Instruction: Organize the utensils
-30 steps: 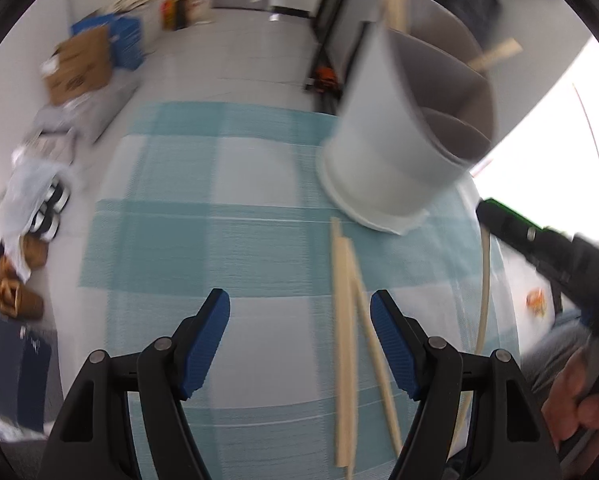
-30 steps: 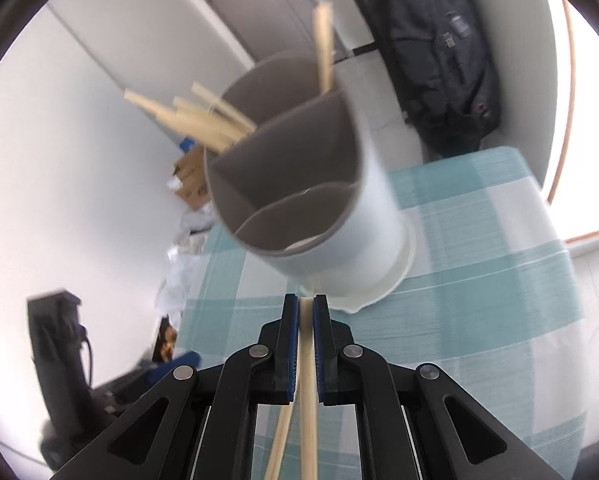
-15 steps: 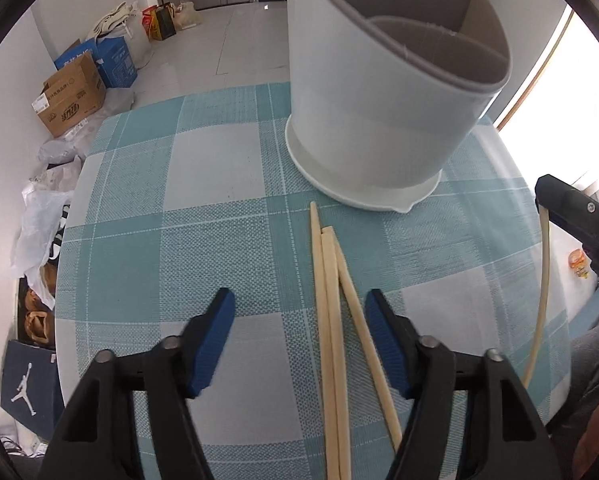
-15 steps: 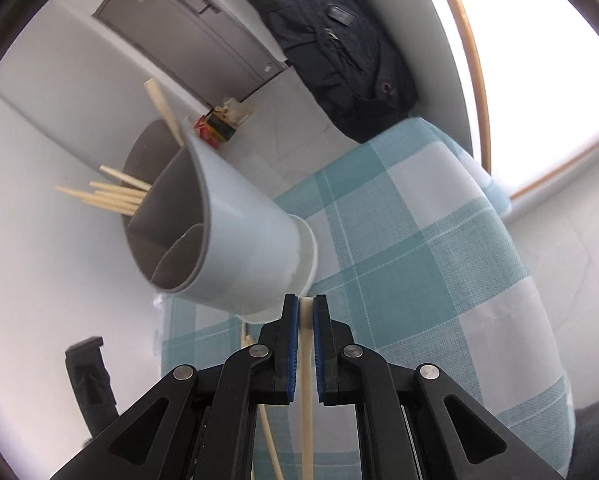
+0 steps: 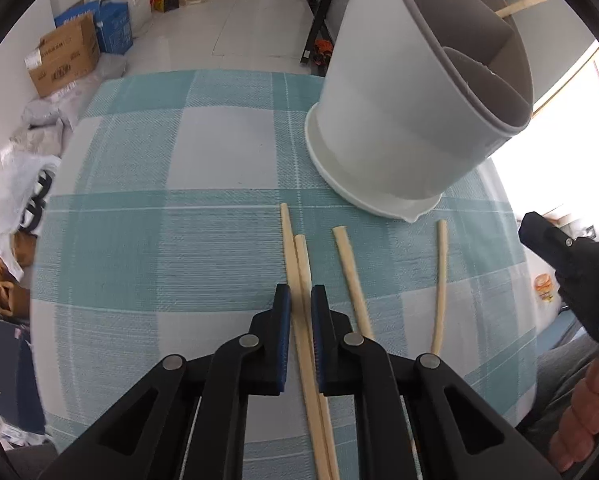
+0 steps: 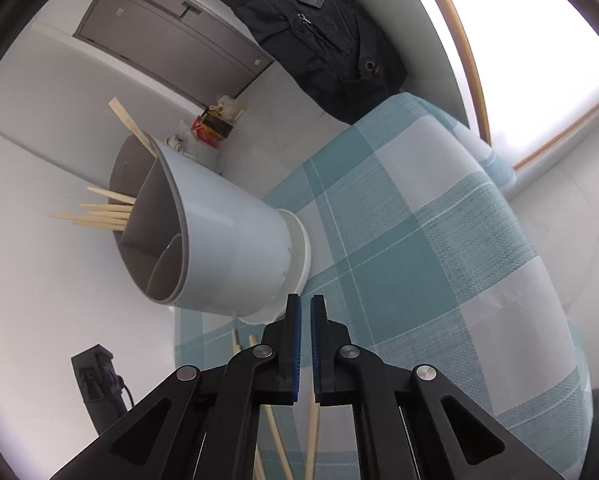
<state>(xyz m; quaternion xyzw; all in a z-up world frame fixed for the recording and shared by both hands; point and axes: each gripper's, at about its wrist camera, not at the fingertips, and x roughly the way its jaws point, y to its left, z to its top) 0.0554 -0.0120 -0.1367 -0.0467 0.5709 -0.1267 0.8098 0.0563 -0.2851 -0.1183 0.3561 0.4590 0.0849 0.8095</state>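
Note:
A white utensil holder (image 5: pixel 411 92) with grey dividers stands on the checked tablecloth (image 5: pixel 147 248); it also shows in the right wrist view (image 6: pixel 219 248) with several chopsticks (image 6: pixel 103 216) in it. My left gripper (image 5: pixel 300 304) is shut on a pair of wooden chopsticks (image 5: pixel 299 264) lying on the cloth. Two more chopsticks (image 5: pixel 349 276) (image 5: pixel 440 280) lie to the right. My right gripper (image 6: pixel 305 316) is shut and empty, above the table; loose chopsticks (image 6: pixel 275 436) lie below it.
The right gripper's body (image 5: pixel 571 264) and a hand (image 5: pixel 591 404) show at the right of the left wrist view. Cardboard boxes (image 5: pixel 65 60) and bags lie on the floor beyond the table. A black backpack (image 6: pixel 319 28) hangs by the wall.
My left gripper has closed on the pair of chopsticks. The chopstick held by my right gripper is out of its jaws and lies on the cloth.

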